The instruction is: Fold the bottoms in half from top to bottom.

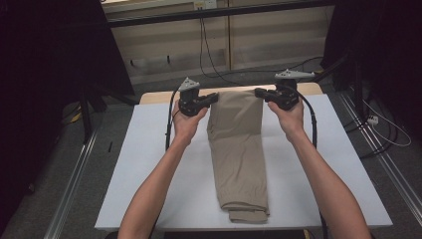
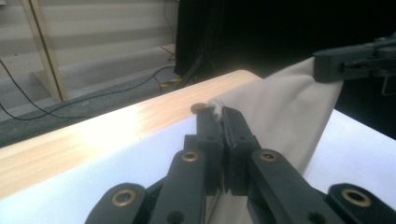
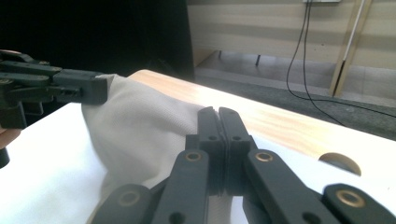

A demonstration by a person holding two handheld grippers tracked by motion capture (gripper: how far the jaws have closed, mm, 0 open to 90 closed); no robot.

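Khaki trousers (image 1: 238,149) lie folded lengthwise down the centre of the high view, on the white table cover (image 1: 149,174); the far end sits in the upper middle of the frame, the doubled-over near end at lower centre, close to the table's front edge; a strip of bare wooden tabletop (image 1: 154,97) shows just past the cover at upper centre.

Left gripper (image 1: 211,98) at upper centre-left of the high view, jaws closed tight on the far left corner of the trousers; in the left gripper view the jaws meet at centre with a bit of pale cloth edge (image 2: 217,106) pinched at the tips; right gripper (image 1: 260,93) at upper centre-right, jaws closed on the far right corner; in the right gripper view the jaws (image 3: 218,116) are pressed together and the fabric (image 3: 140,126) rises from them toward the other gripper at the left edge; the cloth looks slightly lifted and stretched between the two.

Handling, as judgement: soft, limp woven cotton, light to medium weight, not fragile, not slippery; it will sag and drape wherever unsupported; several layers thick, so a grip may catch only the top layer; best hold is the two far corners, through all layers, kept taut and level so the fold stays aligned.
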